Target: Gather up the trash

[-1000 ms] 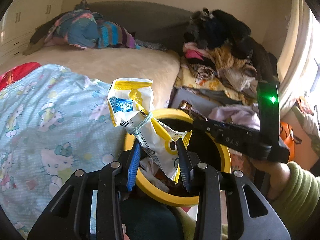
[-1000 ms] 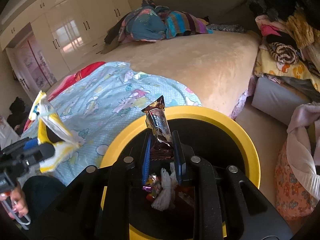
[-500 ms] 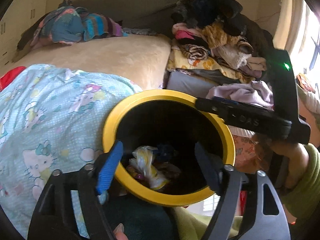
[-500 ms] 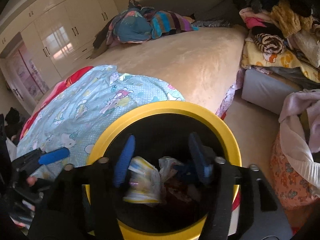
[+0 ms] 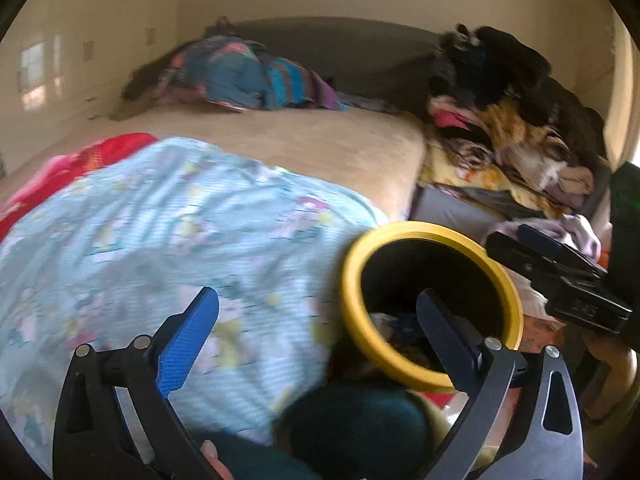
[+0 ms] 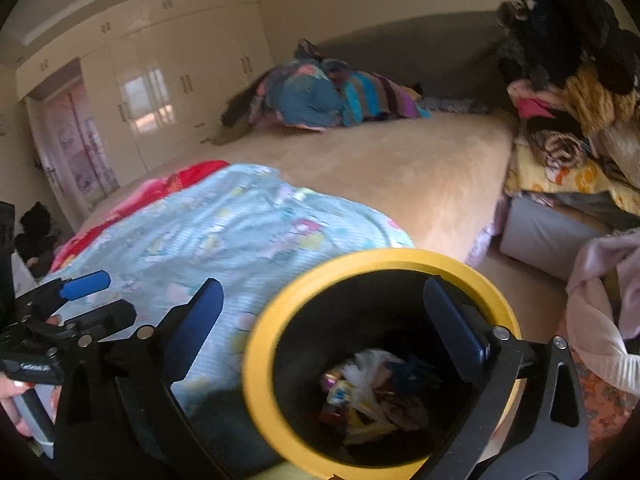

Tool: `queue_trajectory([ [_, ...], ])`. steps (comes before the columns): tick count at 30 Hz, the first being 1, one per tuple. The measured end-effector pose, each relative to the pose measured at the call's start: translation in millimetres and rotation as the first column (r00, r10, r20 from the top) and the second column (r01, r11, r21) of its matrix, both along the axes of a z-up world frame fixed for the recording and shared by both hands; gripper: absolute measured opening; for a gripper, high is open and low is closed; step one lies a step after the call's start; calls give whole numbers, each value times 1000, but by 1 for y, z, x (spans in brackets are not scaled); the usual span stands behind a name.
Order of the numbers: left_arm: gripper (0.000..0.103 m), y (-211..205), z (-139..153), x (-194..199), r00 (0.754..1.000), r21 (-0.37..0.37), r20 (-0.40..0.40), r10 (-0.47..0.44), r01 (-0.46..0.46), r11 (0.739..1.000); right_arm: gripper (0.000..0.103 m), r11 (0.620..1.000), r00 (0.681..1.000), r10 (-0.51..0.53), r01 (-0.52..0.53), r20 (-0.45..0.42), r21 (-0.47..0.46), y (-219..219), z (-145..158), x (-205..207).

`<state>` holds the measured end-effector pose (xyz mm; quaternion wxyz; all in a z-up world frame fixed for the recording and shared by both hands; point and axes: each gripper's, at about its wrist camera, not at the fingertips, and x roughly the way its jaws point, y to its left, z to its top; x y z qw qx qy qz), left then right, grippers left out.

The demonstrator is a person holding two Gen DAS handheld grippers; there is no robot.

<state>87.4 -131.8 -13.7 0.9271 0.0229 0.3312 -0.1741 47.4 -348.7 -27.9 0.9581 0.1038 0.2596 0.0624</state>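
Observation:
A black bin with a yellow rim (image 6: 280, 300) stands by the bed; it also shows in the left wrist view (image 5: 356, 264). Several wrappers (image 6: 368, 392) lie in its bottom. My right gripper (image 6: 320, 320) is open and empty, just above the bin's mouth. My left gripper (image 5: 316, 320) is open and empty, over the bin's left rim and the blue blanket. The right gripper also shows at the right of the left wrist view (image 5: 560, 268), and the left gripper at the left of the right wrist view (image 6: 76, 300).
A beige bed (image 6: 380, 168) carries a light blue cartoon blanket (image 6: 224, 232), a red cloth (image 6: 160, 192) and a striped bundle (image 6: 332, 96). A pile of clothes (image 6: 568, 92) rises at the right. Cream wardrobes (image 6: 160, 80) line the far left wall.
Both grippers opened and dropped their wrappers into the bin. Both have since drawn back and swung left; the bin now sits lower right in both views.

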Motion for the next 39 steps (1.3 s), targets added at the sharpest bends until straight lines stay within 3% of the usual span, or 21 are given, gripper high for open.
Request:
queue_trajectory([
  [14, 97, 85, 12, -62, 968, -15, 133, 214, -214, 977, 93, 996, 970, 62, -44, 236, -81, 87, 20, -47],
  [19, 97, 102, 14, -71, 947, -44, 153, 283, -280, 959, 93, 992, 964, 83, -56, 253, -114, 105, 15, -57],
  [39, 97, 99, 12, -74, 947, -42, 165, 276, -273, 961, 93, 990, 957, 71, -33, 281, -140, 111, 13, -64],
])
